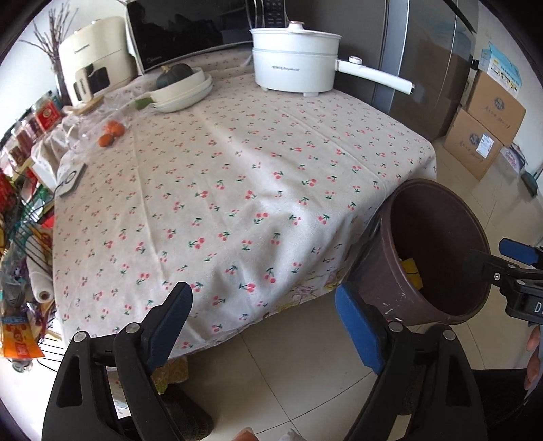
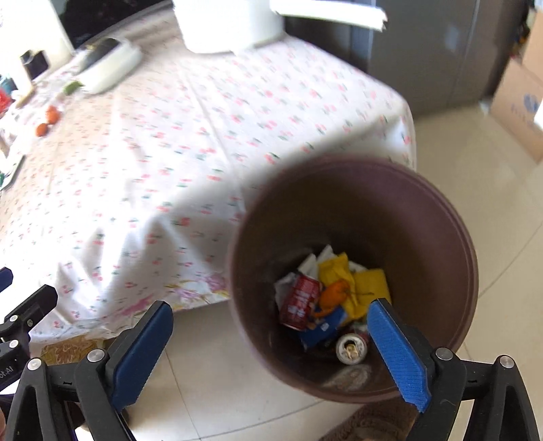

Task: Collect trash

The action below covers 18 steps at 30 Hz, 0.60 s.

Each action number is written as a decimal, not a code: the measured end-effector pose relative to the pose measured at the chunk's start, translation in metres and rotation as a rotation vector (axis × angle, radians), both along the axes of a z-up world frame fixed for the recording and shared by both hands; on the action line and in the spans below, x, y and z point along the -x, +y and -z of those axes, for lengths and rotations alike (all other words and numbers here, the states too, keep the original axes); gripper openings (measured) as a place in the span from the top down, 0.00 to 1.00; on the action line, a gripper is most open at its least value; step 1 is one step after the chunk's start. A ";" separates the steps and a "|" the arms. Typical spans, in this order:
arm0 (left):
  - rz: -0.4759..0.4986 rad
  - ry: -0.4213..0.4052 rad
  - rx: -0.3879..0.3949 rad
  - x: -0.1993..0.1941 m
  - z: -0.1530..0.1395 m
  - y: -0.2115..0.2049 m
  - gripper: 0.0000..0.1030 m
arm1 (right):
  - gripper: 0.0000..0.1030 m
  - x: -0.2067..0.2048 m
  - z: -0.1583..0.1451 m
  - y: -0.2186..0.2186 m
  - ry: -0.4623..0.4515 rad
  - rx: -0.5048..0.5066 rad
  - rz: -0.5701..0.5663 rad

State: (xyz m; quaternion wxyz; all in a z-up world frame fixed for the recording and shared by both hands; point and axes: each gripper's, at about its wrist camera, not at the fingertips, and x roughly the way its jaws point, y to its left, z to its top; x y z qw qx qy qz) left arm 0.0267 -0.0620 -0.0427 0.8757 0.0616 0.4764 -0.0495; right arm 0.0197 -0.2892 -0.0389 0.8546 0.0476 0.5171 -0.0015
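Beside the cherry-print table point(image 1: 237, 176) stands the brown bin point(image 2: 451, 257), trash already heaped at its bottom — your right gripper point(image 2: 271, 352) hangs right over its mouth, jaws wide apart and empty, while your left gripper point(image 1: 264, 325), just as spread and bare, faces the table edge beside the bin — no trash visible there

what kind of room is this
Most likely a home kitchen or dining corner: a cherry-print tablecloth covers the table, a white electric pot and a microwave stand at the back, and a brown trash bin sits beside it.
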 end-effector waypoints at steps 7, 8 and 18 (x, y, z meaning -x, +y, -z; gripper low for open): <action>-0.083 -0.106 0.018 0.035 -0.018 0.034 0.00 | 0.04 0.035 -0.019 0.033 -0.152 0.076 -0.043; -0.086 -0.112 0.022 0.038 -0.019 0.037 0.00 | 0.03 0.039 -0.021 0.036 -0.170 0.084 -0.046; -0.094 -0.109 0.066 0.042 -0.020 0.046 0.00 | 0.03 0.037 -0.026 0.046 -0.219 0.096 -0.034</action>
